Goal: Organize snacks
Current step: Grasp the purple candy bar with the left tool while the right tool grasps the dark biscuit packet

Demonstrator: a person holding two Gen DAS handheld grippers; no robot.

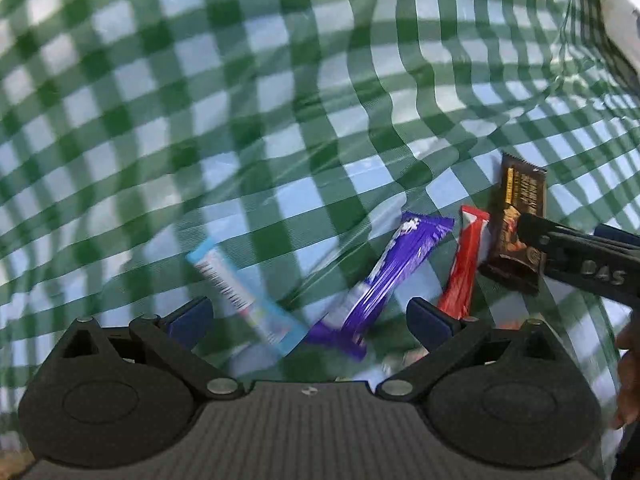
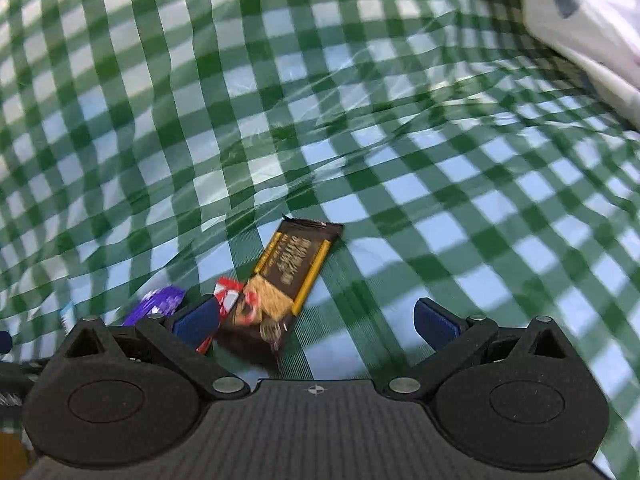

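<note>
Four snack bars lie side by side on the green checked cloth (image 1: 280,100). In the left wrist view they are a light blue bar (image 1: 244,300), a purple bar (image 1: 392,272), a red bar (image 1: 466,264) and a brown bar (image 1: 516,228). My left gripper (image 1: 310,320) is open, with the blue and purple bars between its fingers. My right gripper (image 2: 316,322) is open over the brown bar (image 2: 288,276), beside the red bar (image 2: 228,298) and the purple bar (image 2: 156,304). The right gripper's finger (image 1: 580,260) crosses the brown bar in the left wrist view.
The cloth (image 2: 280,100) is wrinkled with raised folds behind the bars. A white patterned fabric (image 2: 592,12) lies at the far right; it also shows in the left wrist view (image 1: 624,12).
</note>
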